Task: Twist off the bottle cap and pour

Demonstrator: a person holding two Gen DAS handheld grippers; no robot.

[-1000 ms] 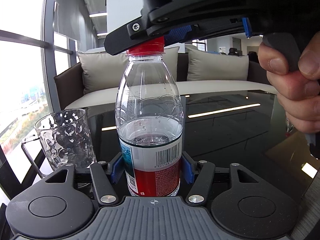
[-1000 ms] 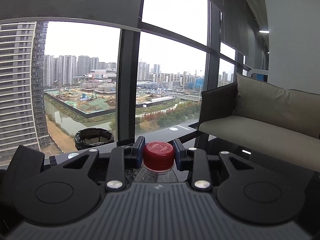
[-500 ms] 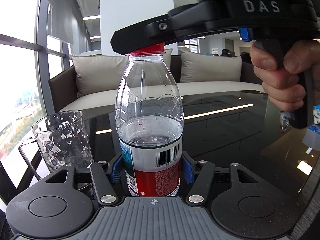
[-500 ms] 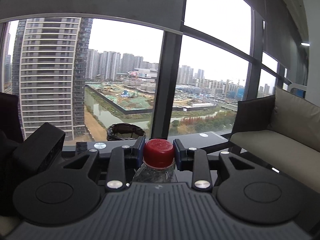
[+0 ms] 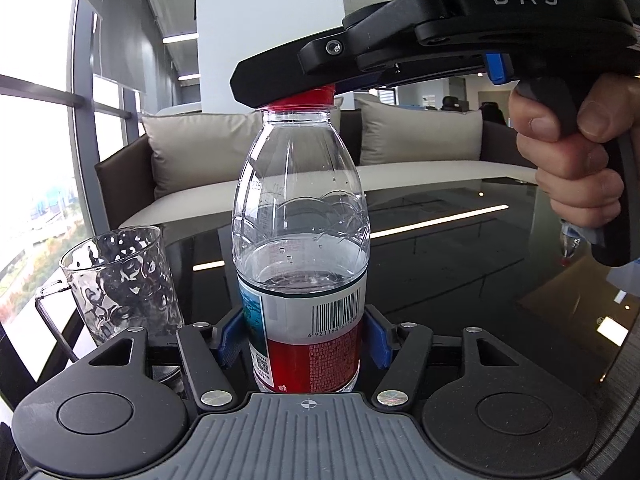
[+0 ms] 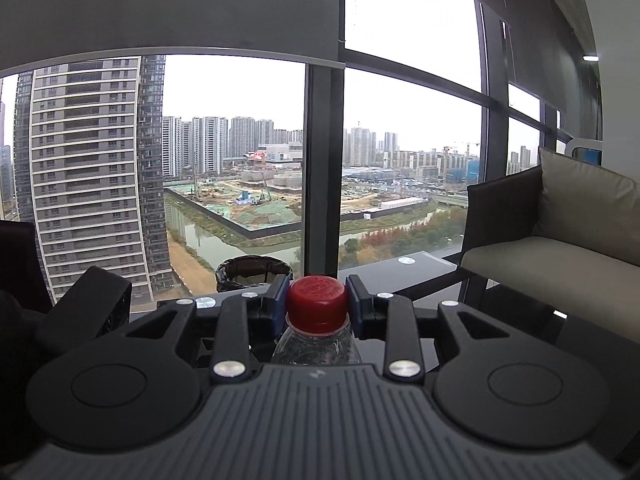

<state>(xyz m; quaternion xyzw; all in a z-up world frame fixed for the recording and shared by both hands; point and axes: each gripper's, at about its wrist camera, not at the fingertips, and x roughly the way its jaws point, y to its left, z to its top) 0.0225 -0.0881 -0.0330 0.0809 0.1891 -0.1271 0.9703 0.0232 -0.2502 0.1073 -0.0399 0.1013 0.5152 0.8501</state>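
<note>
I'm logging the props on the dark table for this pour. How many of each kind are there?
Water bottle, red-capped, part full: 1
Textured glass mug: 1
Total: 2

The right gripper (image 5: pixel 320 76) swings round the red cap (image 6: pixel 316 298) — in the left wrist view its body, first reaching in from the upper left, now stretches away to the right, and the hand (image 5: pixel 576 152) on its grip sits higher. In the right wrist view the tower block slides in from the left and the sofa (image 6: pixel 560 240) shifts toward the right edge. The left gripper (image 5: pixel 304 336) has its jaws opening slightly around the bottle (image 5: pixel 300 240) — blue pads beside the label.
</note>
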